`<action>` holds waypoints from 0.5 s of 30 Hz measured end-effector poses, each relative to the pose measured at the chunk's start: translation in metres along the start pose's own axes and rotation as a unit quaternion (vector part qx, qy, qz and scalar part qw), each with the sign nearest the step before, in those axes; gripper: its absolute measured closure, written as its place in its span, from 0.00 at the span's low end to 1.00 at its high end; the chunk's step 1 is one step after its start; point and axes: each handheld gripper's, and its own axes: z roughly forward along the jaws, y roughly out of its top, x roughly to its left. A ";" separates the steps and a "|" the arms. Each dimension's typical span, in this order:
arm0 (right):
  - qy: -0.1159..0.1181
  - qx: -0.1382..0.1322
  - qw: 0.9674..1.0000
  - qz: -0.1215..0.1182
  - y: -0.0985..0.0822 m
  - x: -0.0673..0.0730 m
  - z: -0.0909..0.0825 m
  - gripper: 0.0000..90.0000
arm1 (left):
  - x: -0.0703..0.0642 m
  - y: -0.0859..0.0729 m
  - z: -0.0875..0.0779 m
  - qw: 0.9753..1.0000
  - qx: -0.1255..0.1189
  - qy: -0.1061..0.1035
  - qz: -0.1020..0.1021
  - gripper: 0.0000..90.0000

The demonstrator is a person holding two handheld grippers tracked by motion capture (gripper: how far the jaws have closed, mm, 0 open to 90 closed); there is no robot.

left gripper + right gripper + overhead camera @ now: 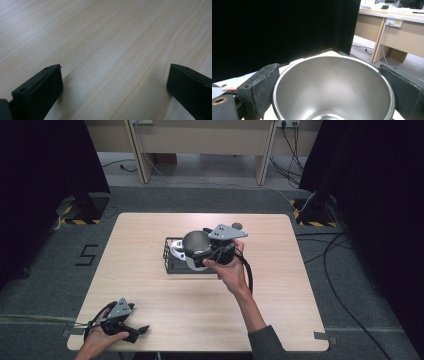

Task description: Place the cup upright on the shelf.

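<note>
Your right gripper (332, 82) is clamping its black jaws on the shiny round steel cup (334, 92), holding it above the black wire basket (172, 265) mid-table. Keep the cup level as you carry it. The cup is looking empty; the basket is holding a silvery piece. Your left gripper (113, 82) is resting wide open, holding nothing, on the pale wooden table (165, 315).

The person's right hand (231, 270) reaches forward from the lower right on an outstretched forearm, carrying the black two-jaw right gripper (192, 254) with the grey three-cornered plate on top, raised above the table and turned leftward in the high view. Its fingers (263, 82) stand partly apart, one on each side of a round body they clasp. The left hand (100, 336) rests low at the near left corner with the black left gripper (142, 329) pointing right, its fingers (41, 90) spread wide, nothing between them.
</note>
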 end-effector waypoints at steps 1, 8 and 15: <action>-0.002 0.001 1.000 -0.001 0.001 -0.002 0.001 0.07 | 0.000 0.000 0.000 1.000 0.001 0.000 0.001 0.00; -0.010 0.000 1.000 0.005 0.006 -0.013 0.011 0.07 | 0.000 0.000 0.000 1.000 0.001 0.000 0.001 0.00; -0.019 0.002 1.000 0.013 0.006 -0.025 0.024 0.07 | 0.000 0.000 0.000 1.000 0.002 0.000 0.001 0.00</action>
